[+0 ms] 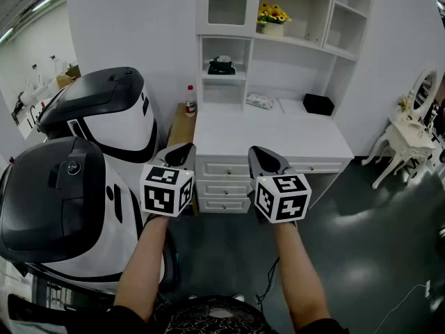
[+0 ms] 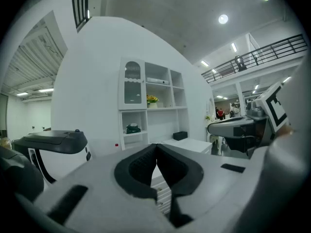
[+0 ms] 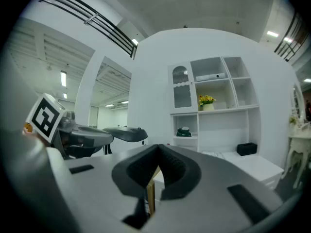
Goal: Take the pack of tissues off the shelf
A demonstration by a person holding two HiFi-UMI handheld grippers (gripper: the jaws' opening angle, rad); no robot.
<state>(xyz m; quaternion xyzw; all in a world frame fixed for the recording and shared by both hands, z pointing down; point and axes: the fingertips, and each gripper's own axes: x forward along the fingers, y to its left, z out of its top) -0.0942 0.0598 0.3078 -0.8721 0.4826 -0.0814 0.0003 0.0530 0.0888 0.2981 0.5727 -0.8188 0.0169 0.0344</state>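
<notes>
1. Here, the pack of tissues (image 1: 259, 101) lies flat at the back of the white counter (image 1: 278, 141), in the recess under the shelf unit (image 1: 300, 44) and left of a black box (image 1: 318, 104). It is small in view, so I only judge the patterned packet to be the pack.
2. Above it stand potted flowers (image 1: 273, 17). Neither they nor the box bar a straight reach.
3. I hold my left gripper (image 1: 179, 153) and right gripper (image 1: 268, 155) side by side, well short of the counter and aimed at the unit, which reads as an approach posture.
4. Both pairs of fingers are clenched on nothing, with the left fingers (image 2: 141, 166) and the right fingers (image 3: 177, 171) meeting at the tips. One pair must spread before any grasp.
5. A black-and-white machine (image 1: 83, 186) crowds my left, so the right gripper probably has the freer path.
</notes>
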